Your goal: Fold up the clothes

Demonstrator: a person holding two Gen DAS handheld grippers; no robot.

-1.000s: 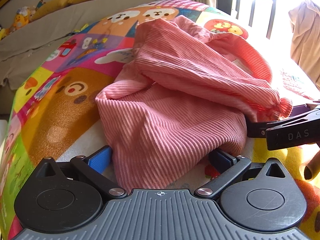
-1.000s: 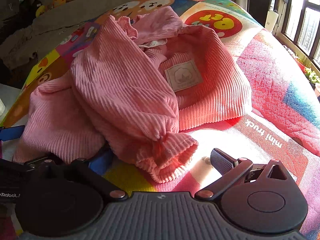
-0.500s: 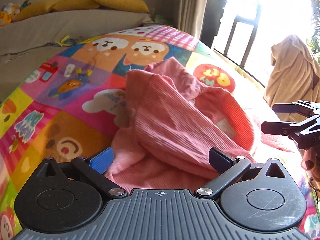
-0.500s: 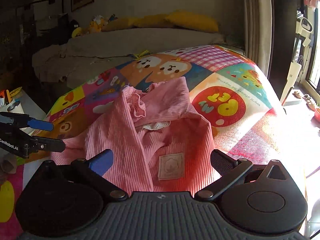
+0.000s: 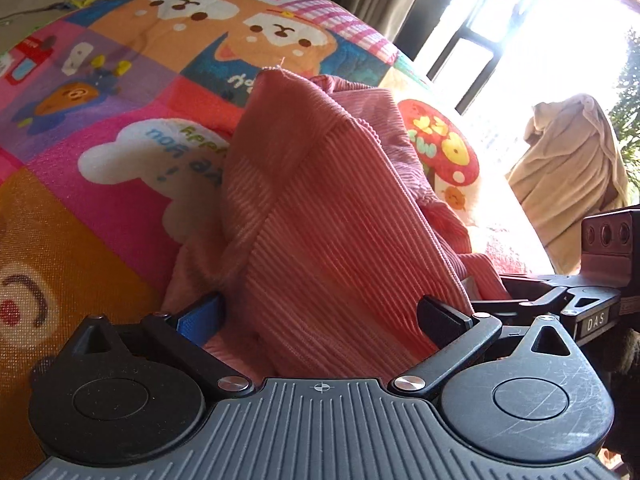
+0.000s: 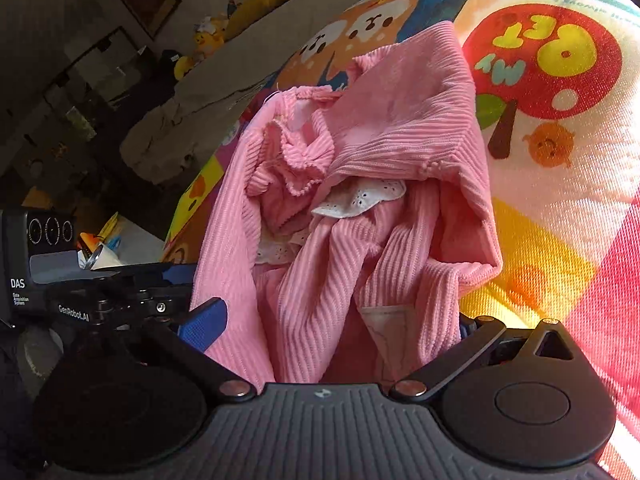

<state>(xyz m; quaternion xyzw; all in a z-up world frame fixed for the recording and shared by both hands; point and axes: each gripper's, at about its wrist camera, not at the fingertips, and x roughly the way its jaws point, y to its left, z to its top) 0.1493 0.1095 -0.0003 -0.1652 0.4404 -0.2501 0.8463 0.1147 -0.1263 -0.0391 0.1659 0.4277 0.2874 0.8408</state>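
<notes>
A pink ribbed corduroy garment point(image 5: 320, 216) lies bunched on the colourful cartoon play mat point(image 5: 120, 184). My left gripper point(image 5: 320, 318) is open, low at the garment's near edge, and a raised fold of cloth fills the gap between its blue-padded finger point(image 5: 200, 316) and its black finger point(image 5: 444, 320). In the right wrist view the same garment point(image 6: 360, 208) shows a white lace collar point(image 6: 360, 200) and a sewn patch. My right gripper point(image 6: 332, 324) is open too, with cloth draped between its fingers and covering the right one. The two grippers sit side by side.
A beige cloth point(image 5: 572, 176) hangs by the bright window at the right. A grey-covered sofa point(image 6: 192, 108) with plush toys stands beyond the mat. Small clutter on a low table point(image 6: 116, 240) lies left of the mat.
Both grippers have dropped back down and pushed into the garment's near edge. Cloth now fills the gap between each pair of fingers; half a second ago both were held higher.
</notes>
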